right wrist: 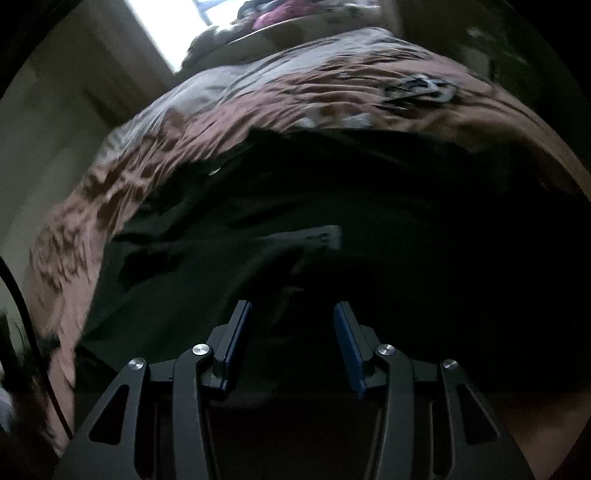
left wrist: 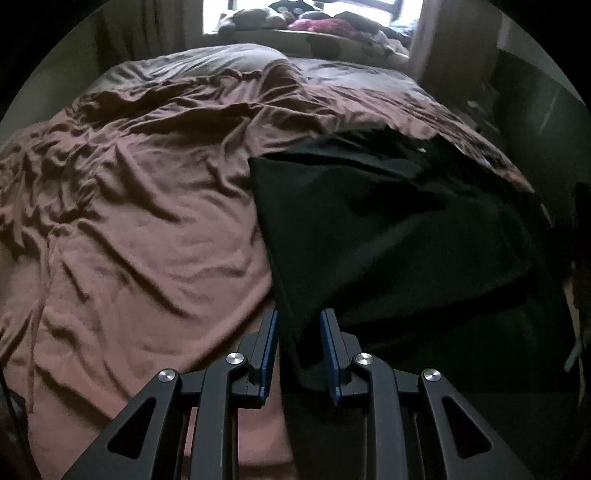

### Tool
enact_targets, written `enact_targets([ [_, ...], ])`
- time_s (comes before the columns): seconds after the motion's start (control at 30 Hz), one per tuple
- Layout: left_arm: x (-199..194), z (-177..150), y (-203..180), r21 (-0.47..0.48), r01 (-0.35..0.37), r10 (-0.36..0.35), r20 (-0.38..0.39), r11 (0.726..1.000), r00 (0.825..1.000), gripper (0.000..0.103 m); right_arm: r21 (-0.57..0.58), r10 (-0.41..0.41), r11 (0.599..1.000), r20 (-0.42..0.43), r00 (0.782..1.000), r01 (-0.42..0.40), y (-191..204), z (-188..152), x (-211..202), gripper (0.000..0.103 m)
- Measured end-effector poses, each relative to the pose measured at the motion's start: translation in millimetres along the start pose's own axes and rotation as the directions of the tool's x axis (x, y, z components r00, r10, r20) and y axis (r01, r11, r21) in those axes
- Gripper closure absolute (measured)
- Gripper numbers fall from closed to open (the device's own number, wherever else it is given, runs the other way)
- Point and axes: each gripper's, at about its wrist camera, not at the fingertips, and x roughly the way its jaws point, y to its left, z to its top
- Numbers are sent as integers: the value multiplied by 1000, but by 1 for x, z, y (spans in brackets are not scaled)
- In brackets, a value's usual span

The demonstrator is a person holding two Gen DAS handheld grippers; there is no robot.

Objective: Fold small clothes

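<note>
While the bed (left wrist: 140, 229) is covered by a rumpled pinkish-brown sheet, a black garment (left wrist: 399, 229) is seen spread over its side toward three o'clock in the left wrist view, with a straight edge running from about the centre of the picture down toward six o'clock. That edge is drawn up into the left gripper (left wrist: 299, 325), and a fold of the dark cloth is seen between the blue-padded fingers (left wrist: 271, 343); the jaws are set narrowly apart, and whether the pads actually press on the cloth cannot be told from the picture. At twelve o'clock a bright window (left wrist: 221, 18) is seen, with a heap of clothes (left wrist: 317, 24) on the ledge below it, one piece of them magenta. In the right wrist view, which is blurred, the black garment (right wrist: 332, 192) fills the middle of the picture, and a pale label (right wrist: 325, 236) is seen on it just above the centre. The right gripper (right wrist: 293, 325) is held over the dark cloth at six o'clock with its jaws spread apart, and nothing is seen clamped between its pads. Toward one o'clock in that view a patterned grey-and-white cloth (right wrist: 421, 86) is seen lying on the sheet, well apart from the garment.
</note>
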Motion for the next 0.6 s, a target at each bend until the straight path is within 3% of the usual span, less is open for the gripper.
enact_targets([
  [0.17,28,13,-11,-8,45,-45,-5,999,999,78,-105,-17,994,-25,1000,15,26,9,30,71],
  [0.3,61,10,-18,6,6,-5,-101,1000,995,78,-154,-91,985,-74,993,78,25,4,53,71],
  [0.37,74,6,-12,-21,15,-18,-147,1000,989,79,-173,-127,979,-111,986,107,19,-1,64,78],
  [0.43,74,3,-11,-24,24,-27,-138,999,990,79,-227,-125,969,-94,988,101,19,-6,61,78],
  [0.6,58,1,-15,-23,31,-34,-129,999,991,78,-324,-228,927,-91,970,187,34,-13,53,76],
])
